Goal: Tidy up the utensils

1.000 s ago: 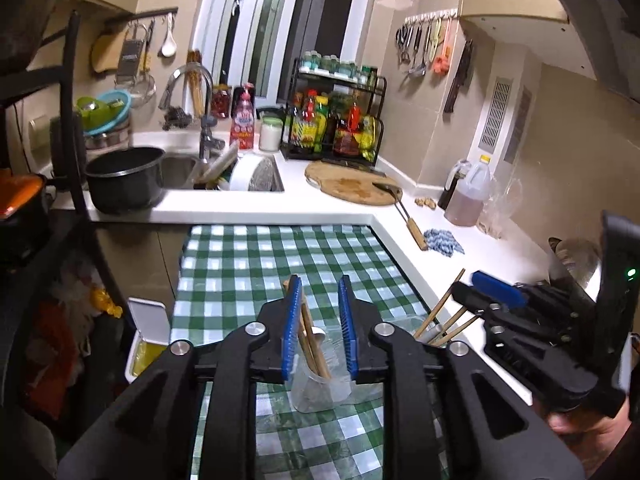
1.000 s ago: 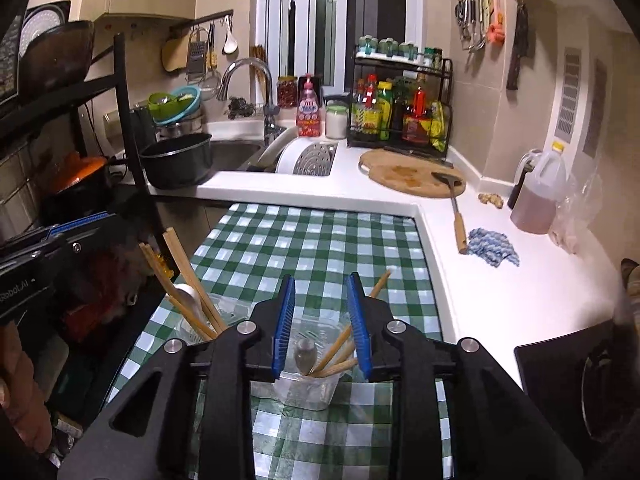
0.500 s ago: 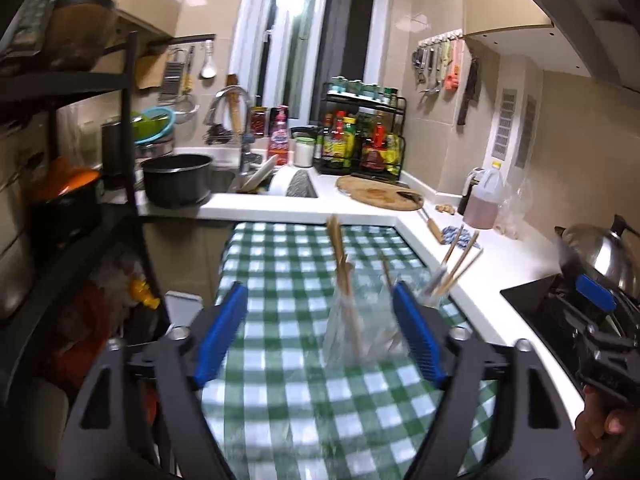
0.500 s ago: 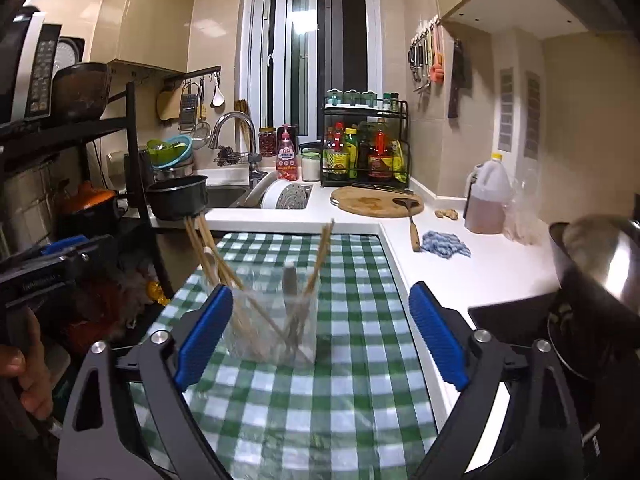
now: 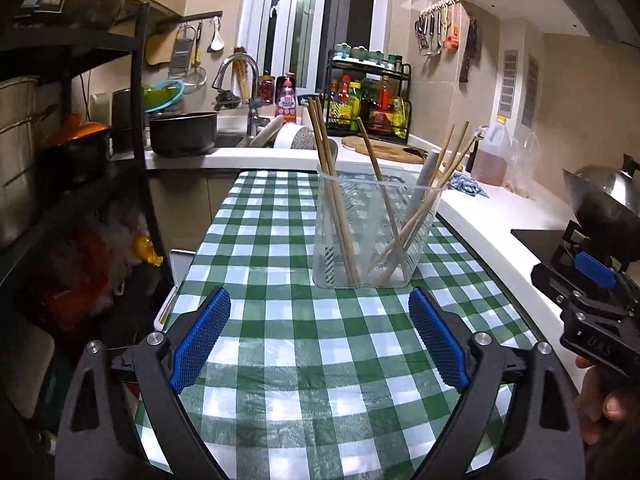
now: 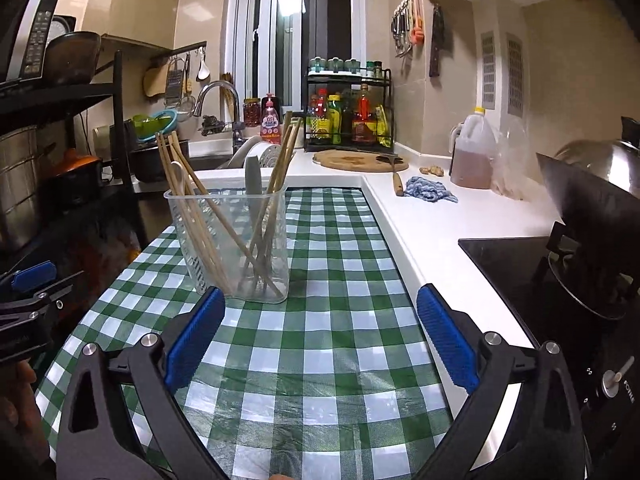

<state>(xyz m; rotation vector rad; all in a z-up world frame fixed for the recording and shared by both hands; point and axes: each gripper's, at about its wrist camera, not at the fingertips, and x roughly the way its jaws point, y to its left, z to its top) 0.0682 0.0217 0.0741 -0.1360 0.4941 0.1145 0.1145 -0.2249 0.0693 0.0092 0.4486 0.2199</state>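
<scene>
A green-and-white checked tablecloth covers the table, which butts against a white L-shaped counter along its far edge and its right edge. On the cloth stands 1 clear plastic holder, upright, toward the far half of the table and nearer the right edge in the left wrist view. It holds a loose spread of wooden chopsticks, leaning left and right; about 7 sticks can be made out, though they cross low down and an exact count is not certain. Among them are 1 grey utensil handle and 1 pale spoon, which the right wrist view shows plainly.

The 2 grippers are both wide open with nothing between their blue pads; their jaws have just been opening. The left gripper sits above bare cloth short of the holder, and so does the right gripper, with the holder ahead and to its left.

The right wrist view alone shows the black hob and the wok close along the right; the left wrist view alone shows the black shelf rack hard against the table's left edge. The cloth between grippers and holder is open.
</scene>
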